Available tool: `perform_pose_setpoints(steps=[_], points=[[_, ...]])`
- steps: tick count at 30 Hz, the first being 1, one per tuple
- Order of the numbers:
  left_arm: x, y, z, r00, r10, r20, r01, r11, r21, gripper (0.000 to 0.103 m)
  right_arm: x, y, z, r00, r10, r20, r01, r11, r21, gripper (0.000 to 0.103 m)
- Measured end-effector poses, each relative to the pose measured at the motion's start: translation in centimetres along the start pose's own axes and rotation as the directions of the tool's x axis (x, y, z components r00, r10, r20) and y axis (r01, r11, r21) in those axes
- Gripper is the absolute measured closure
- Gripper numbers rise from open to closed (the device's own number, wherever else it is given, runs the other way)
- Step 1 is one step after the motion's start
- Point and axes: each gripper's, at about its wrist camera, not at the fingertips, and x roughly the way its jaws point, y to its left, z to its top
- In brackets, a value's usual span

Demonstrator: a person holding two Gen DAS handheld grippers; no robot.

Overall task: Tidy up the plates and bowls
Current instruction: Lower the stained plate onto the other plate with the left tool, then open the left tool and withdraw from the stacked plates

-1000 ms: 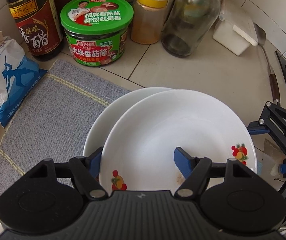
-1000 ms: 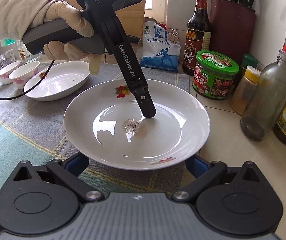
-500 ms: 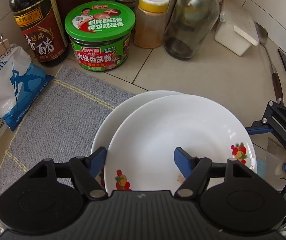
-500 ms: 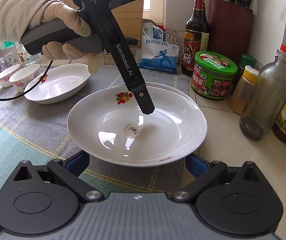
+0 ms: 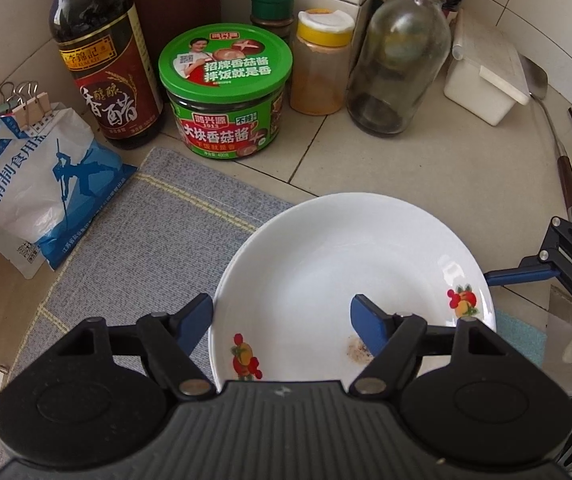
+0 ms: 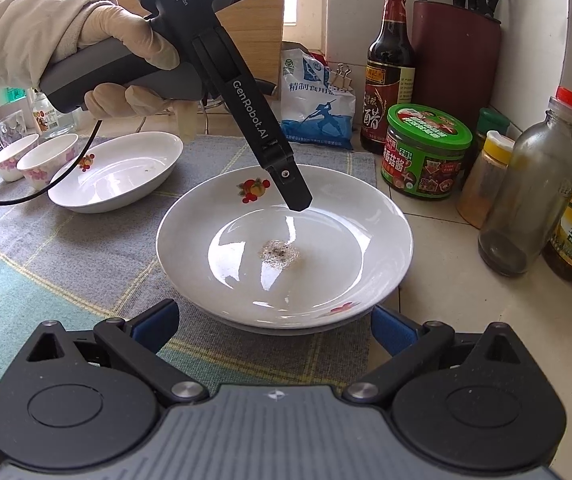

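A white plate [image 6: 286, 240] with fruit prints and a speck of residue rests on a second plate [image 6: 282, 329], of which only the lower rim shows. Both sit on the grey cloth [image 5: 134, 240]. My left gripper [image 5: 282, 308] straddles the top plate's [image 5: 346, 272] near rim. One finger is outside the rim and one is over the plate's inside. Its jaws are opening and the pads do not press on the rim. In the right wrist view one left fingertip [image 6: 298, 200] hovers above the plate's far side. My right gripper [image 6: 272, 326] stands open just short of the stack.
An oval white dish [image 6: 118, 172] and small floral bowls [image 6: 46, 156] sit at the left on the cloth. A green-lidded jar [image 6: 426, 152], vinegar bottle [image 6: 390, 68], glass bottle [image 6: 526, 200], salt bag [image 6: 318, 108] and knife block [image 6: 454, 52] line the back and right.
The top plate has slid across and come down square on the lower plate, which now barely shows. The left gripper's jaws have spread and let go of the rim. The right gripper has stayed still.
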Motion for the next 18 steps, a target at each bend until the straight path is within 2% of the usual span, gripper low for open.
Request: perform_pose_setpoints(steps=[4, 10, 15, 18], points=[[-0.7, 0.2, -0.6, 1.000, 0.001, 0.019, -0.001, 0.999, -0.032, 0.027, -0.5, 0.4, 0.0, 1.000, -0.003, 0.016, 0.003, 1.000, 0.007, 0.000], [-3.7, -0.5, -2.7, 0.993, 0.044, 0.113, -0.035, 0.996, -0.083, 0.027, -1.1, 1.1, 0.2, 0.999, -0.018, 0.033, 0.019, 1.000, -0.006, 0.000], [-7.1, -1.5, -6.2, 0.977, 0.123, 0.172, -0.096, 0.983, -0.156, 0.023, -1.4, 1.9, 0.4, 0.998, -0.008, 0.056, 0.010, 1.000, -0.025, 0.000], [-8.9, -2.0, -8.8, 0.969, 0.166, 0.182, -0.122, 0.965, -0.232, 0.023, -1.6, 2.3, 0.6, 0.997, 0.012, 0.074, -0.010, 0.999, -0.035, 0.000]])
